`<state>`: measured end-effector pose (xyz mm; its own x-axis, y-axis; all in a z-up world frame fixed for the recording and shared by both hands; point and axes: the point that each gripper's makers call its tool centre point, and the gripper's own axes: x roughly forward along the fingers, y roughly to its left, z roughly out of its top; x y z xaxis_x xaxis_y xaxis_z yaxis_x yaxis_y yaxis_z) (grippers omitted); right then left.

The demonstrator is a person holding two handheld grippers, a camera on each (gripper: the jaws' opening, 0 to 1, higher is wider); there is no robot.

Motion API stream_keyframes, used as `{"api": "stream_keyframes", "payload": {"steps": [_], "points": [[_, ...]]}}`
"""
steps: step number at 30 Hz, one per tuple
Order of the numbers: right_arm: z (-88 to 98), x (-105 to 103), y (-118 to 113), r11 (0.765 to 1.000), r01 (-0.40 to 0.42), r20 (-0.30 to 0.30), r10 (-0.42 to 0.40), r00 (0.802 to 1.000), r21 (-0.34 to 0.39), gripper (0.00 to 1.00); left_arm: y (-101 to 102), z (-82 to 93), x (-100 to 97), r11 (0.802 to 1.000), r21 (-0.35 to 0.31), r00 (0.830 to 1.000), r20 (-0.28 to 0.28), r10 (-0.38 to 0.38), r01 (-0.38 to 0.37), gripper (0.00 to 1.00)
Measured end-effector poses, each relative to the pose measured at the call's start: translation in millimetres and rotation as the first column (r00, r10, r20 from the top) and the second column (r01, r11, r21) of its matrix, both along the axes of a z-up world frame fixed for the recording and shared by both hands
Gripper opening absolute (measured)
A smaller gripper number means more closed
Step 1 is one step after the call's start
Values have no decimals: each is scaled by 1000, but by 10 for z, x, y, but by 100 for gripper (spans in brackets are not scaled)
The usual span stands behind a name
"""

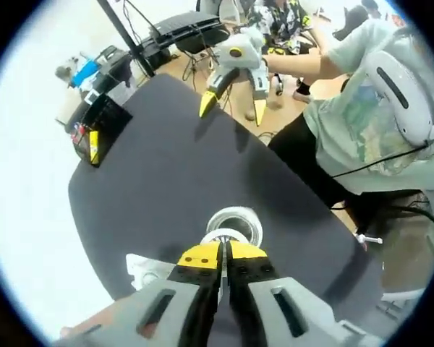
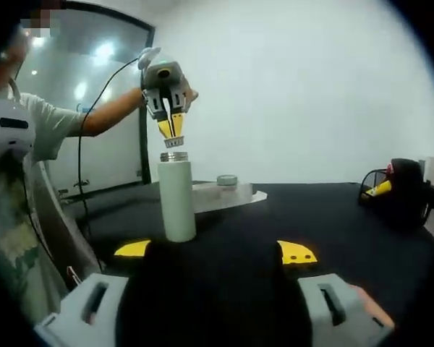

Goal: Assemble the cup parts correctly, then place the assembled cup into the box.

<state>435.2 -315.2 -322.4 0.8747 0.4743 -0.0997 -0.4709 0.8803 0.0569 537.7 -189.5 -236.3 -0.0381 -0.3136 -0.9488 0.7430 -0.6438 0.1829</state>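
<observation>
Black round tabletop [image 2: 347,217] held a tall white cylindrical bottle [image 2: 177,199]. Left gripper [image 2: 173,135] hung at its twelve o'clock, jaws pinched on a small strainer-like part [image 2: 173,142], seemingly for insertion. Right gripper [image 1: 235,94] gaped wide, empty.

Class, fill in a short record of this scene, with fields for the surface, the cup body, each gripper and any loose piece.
surface: black table
cup body: white, upright, silver mouth uncovered
left gripper: just above the cup body, shut on a small part
right gripper: open, empty, apart from the cup body
loose piece: round grey piece on a white tray behind the cup body
</observation>
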Motion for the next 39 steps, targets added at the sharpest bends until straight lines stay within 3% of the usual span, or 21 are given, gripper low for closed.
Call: {"api": "stream_keyframes", "payload": {"steps": [23, 31, 37, 39], "points": [[20, -121, -112, 1000, 8, 16, -8, 1000, 20, 61, 14, -381, -21, 995, 95, 999, 53, -7, 2, 0], [-13, -110, -67, 1000, 2, 12, -2, 1000, 18, 61, -14, -376, -74, 996, 84, 1000, 16, -10, 8, 0], [3, -123, -106, 1000, 8, 17, -8, 1000, 26, 61, -15, -377, -80, 995, 95, 998, -60, 13, -7, 0], [20, -126, -103, 999, 9, 20, -9, 1000, 32, 60, -16, -379, -34, 992, 102, 990, -107, 91, -80, 0]]}}
